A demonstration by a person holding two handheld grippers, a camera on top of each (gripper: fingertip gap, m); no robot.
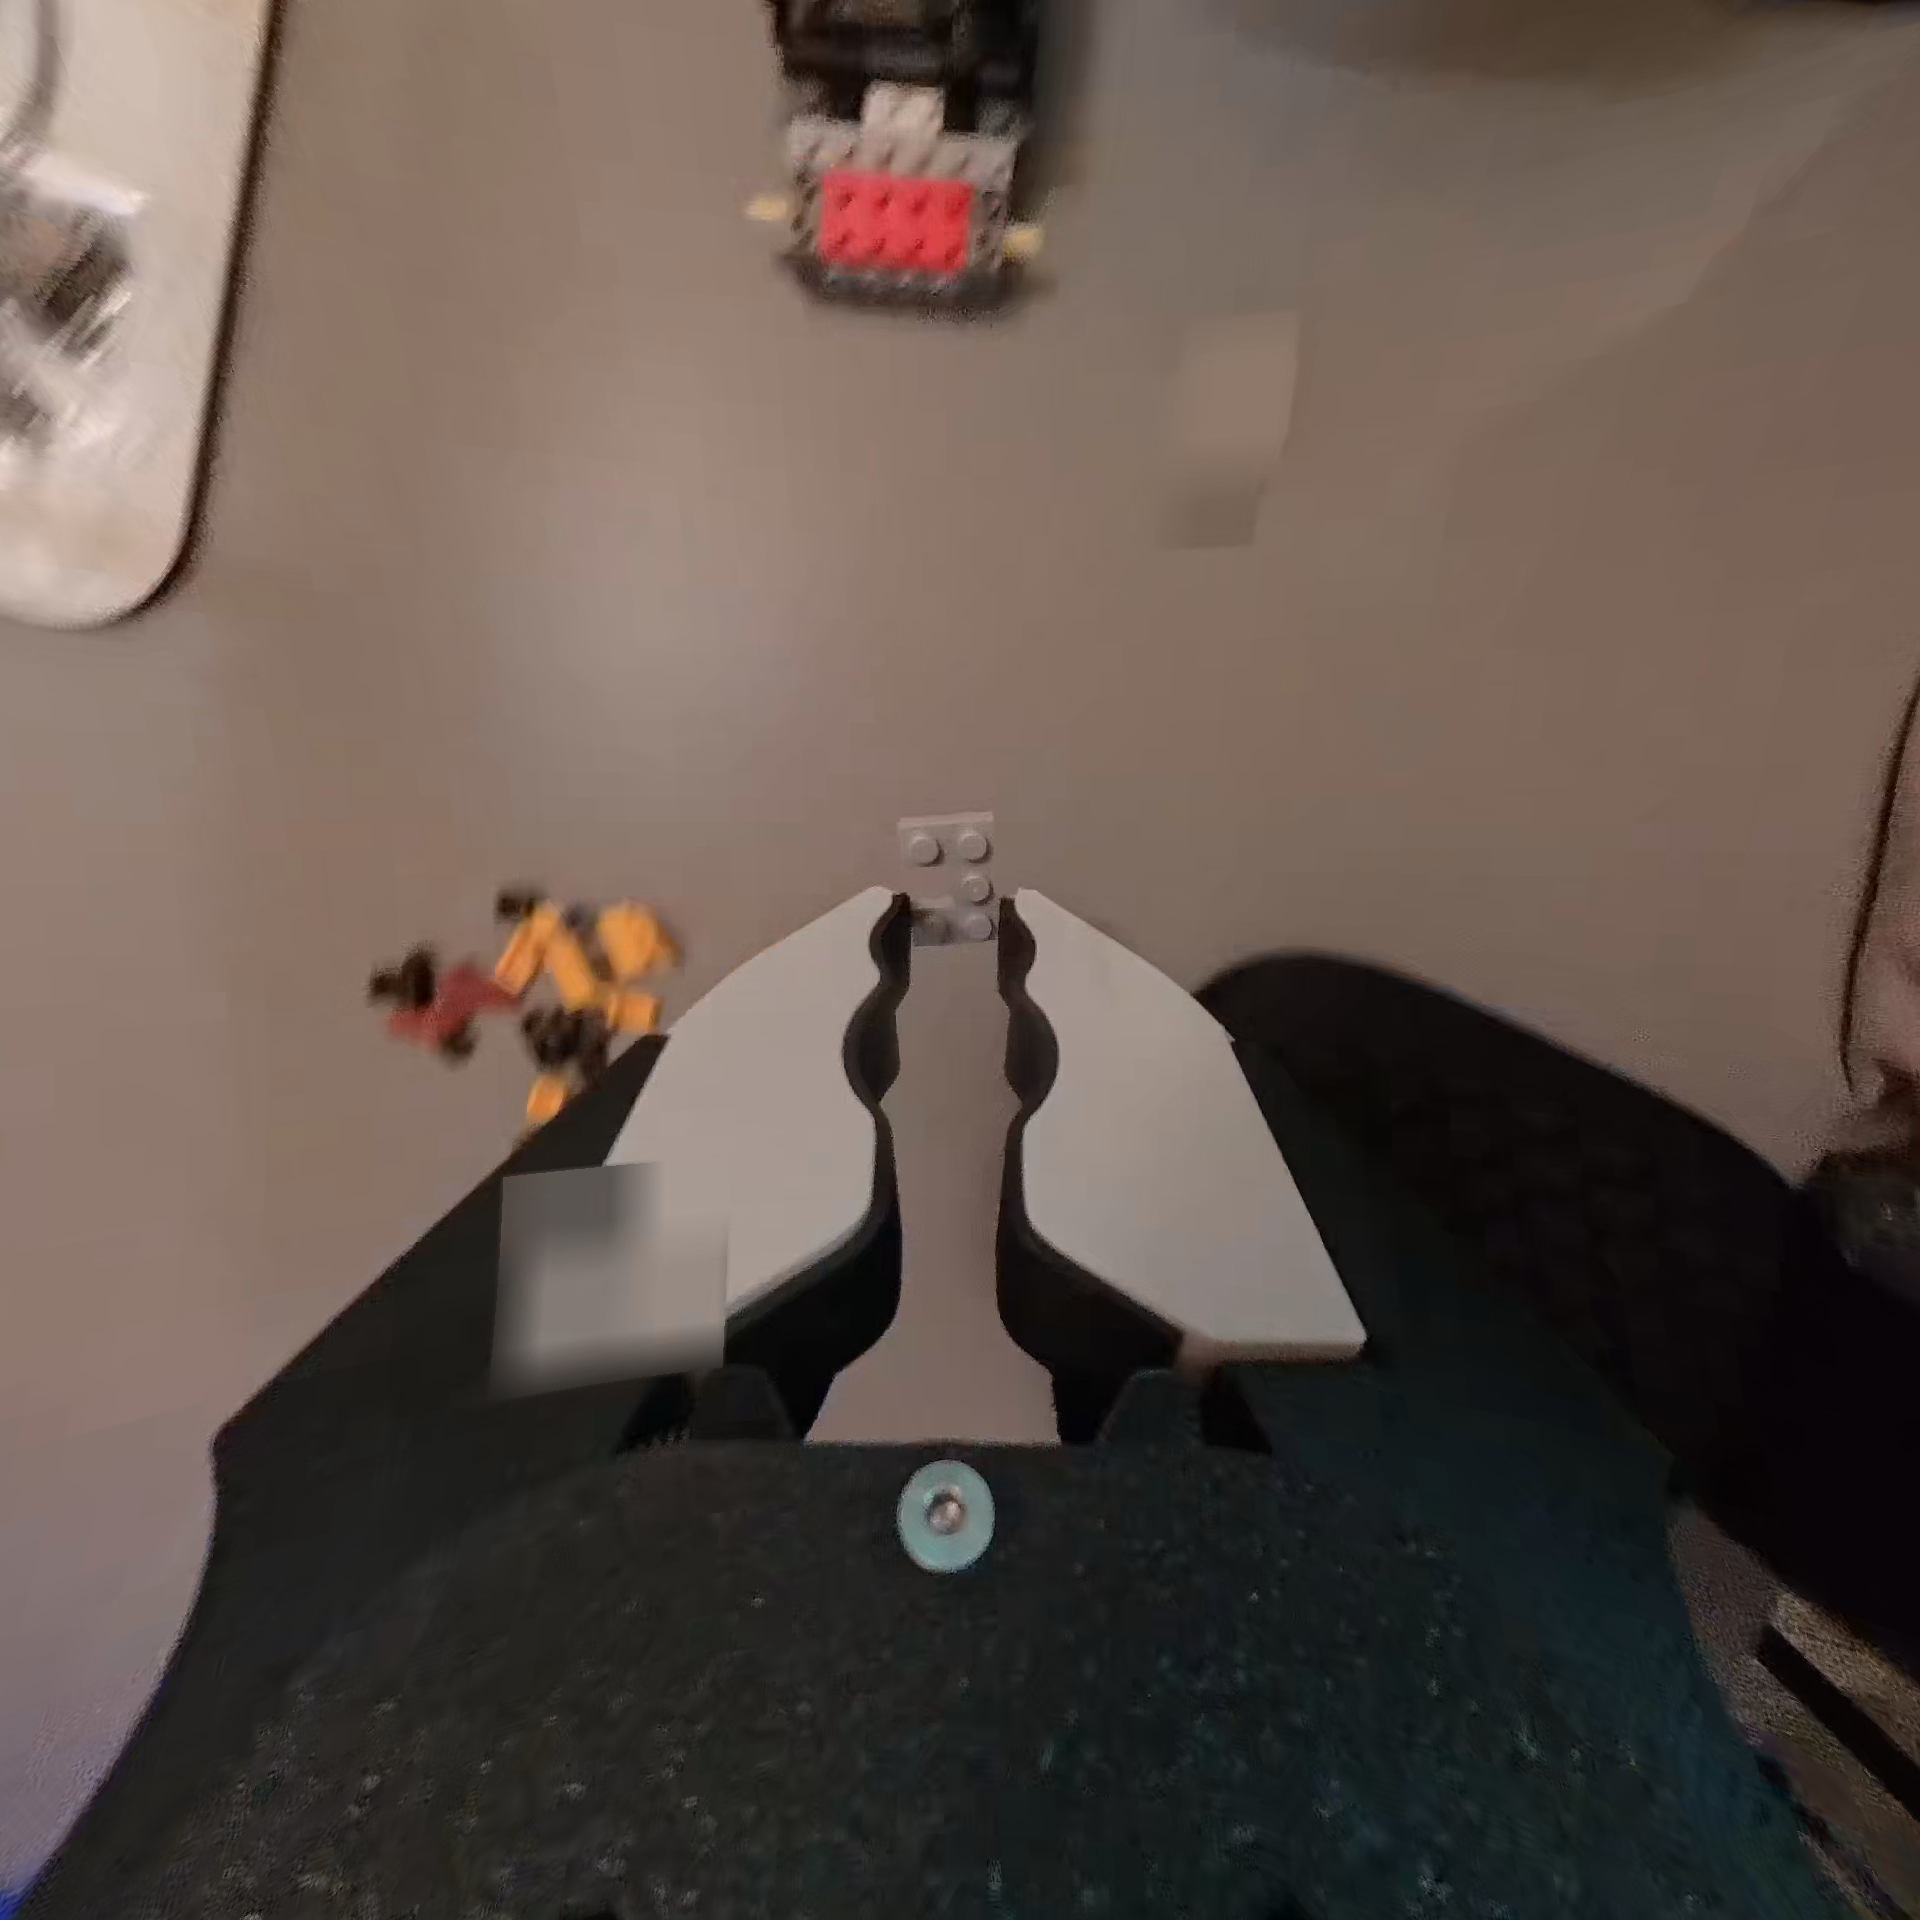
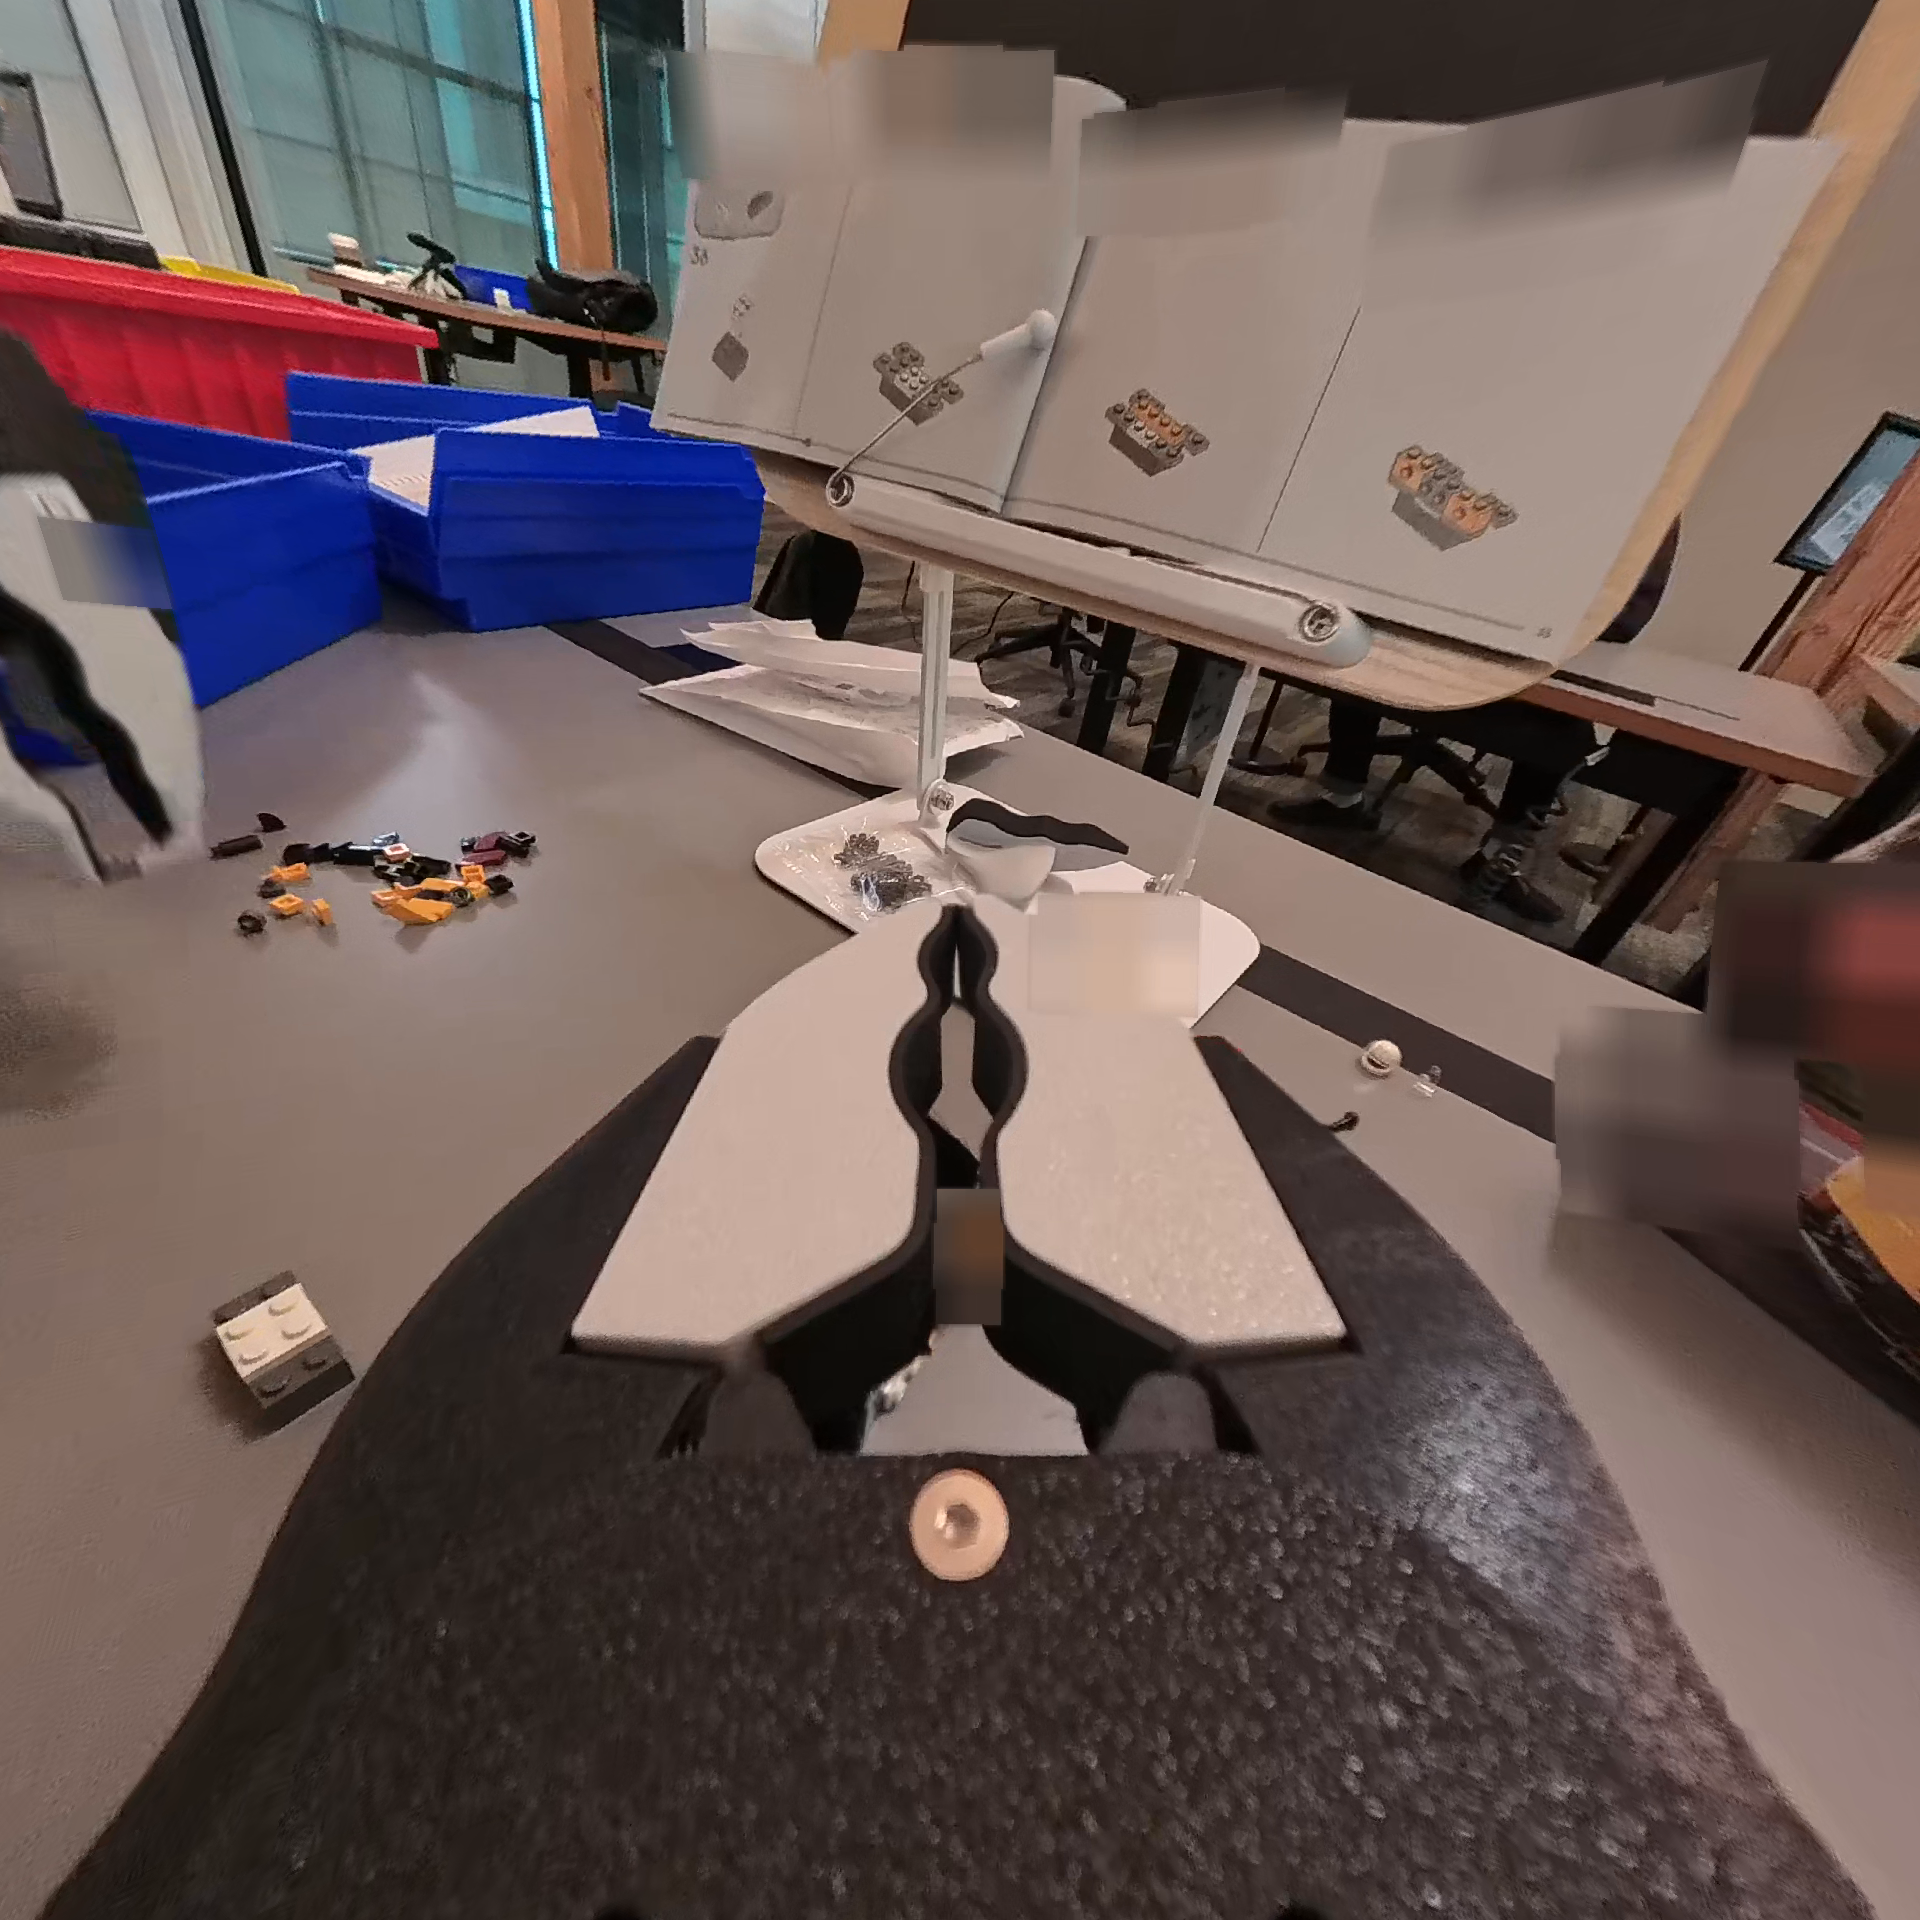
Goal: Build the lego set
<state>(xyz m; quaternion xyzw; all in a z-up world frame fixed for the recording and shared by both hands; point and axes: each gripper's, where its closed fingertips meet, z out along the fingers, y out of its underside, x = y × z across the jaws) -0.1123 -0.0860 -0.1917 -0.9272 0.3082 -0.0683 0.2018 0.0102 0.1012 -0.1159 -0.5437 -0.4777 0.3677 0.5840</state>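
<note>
A: Left hand-held gripper is pinching the near end of a light grey studded plate, which is sticking out past the fingertips, above the grey tabletop.

B: Noted. Farther ahead, a partly built model with a red studded plate on top is sitting on the tabletop, blurred. A pile of loose orange, black and dark red pieces is lying to the left.

A: Right hand-held gripper is showing its fingers pressed together, nothing visible between them.

B: A small black-and-white brick assembly is resting near its left side. The open instruction booklet is standing on a stand beyond, blue bins behind.
</note>
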